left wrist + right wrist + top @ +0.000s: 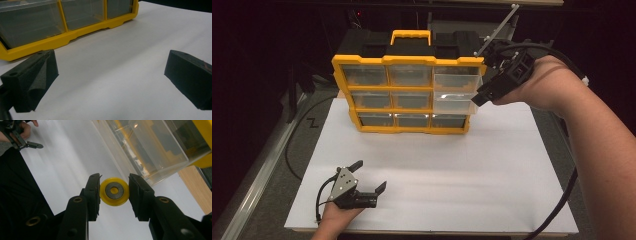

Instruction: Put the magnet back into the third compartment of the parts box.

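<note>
On the white sheet covering the table (437,170) stands an upright yellow-framed plastic organiser with 9 clear drawers (362,61) in 3 rows. 2 of them, the top and middle clear plastic drawers on its right side (455,94), stick out from the frame; the others sit flush.

The right gripper (480,96) is raised at the front of those pulled-out drawers. The right gripper view has its jaws closed on a small yellow wheel with a grey metal hub (114,191), pinched by its rim, just beside the near corner of a drawer (150,150).

So the wheel is picked up and carried to the organiser; dropping it into a drawer and pushing the drawers shut appear to remain.

The left gripper (371,176) lies low on the sheet, jaws wide apart and holding nothing.
</note>
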### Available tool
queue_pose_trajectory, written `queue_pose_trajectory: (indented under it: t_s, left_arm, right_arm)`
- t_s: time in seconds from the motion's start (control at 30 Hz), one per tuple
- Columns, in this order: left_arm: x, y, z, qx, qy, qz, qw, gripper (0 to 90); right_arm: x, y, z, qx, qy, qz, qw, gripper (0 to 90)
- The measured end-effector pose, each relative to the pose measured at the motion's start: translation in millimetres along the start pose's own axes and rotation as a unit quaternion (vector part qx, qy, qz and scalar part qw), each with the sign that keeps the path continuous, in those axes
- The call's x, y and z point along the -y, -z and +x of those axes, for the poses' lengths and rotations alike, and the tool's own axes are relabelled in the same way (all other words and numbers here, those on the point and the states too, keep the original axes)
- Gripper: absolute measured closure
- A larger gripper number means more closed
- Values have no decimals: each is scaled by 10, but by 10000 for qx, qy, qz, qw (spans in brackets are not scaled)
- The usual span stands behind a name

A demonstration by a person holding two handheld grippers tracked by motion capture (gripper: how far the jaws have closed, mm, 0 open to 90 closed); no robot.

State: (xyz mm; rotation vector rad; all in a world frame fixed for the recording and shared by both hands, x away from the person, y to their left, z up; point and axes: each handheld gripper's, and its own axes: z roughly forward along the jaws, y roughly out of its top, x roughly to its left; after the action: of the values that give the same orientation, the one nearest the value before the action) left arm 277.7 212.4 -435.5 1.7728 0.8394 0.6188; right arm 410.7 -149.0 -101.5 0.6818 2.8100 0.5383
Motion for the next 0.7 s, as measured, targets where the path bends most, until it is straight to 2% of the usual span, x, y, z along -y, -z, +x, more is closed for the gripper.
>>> queue_pose_trajectory:
  t_s: [0.7]
  left_arm:
    - [-3,8,0,21,0,-9,10000,1]
  right_arm:
    - [-239,-101,-157,164,-102,68,9998,652]
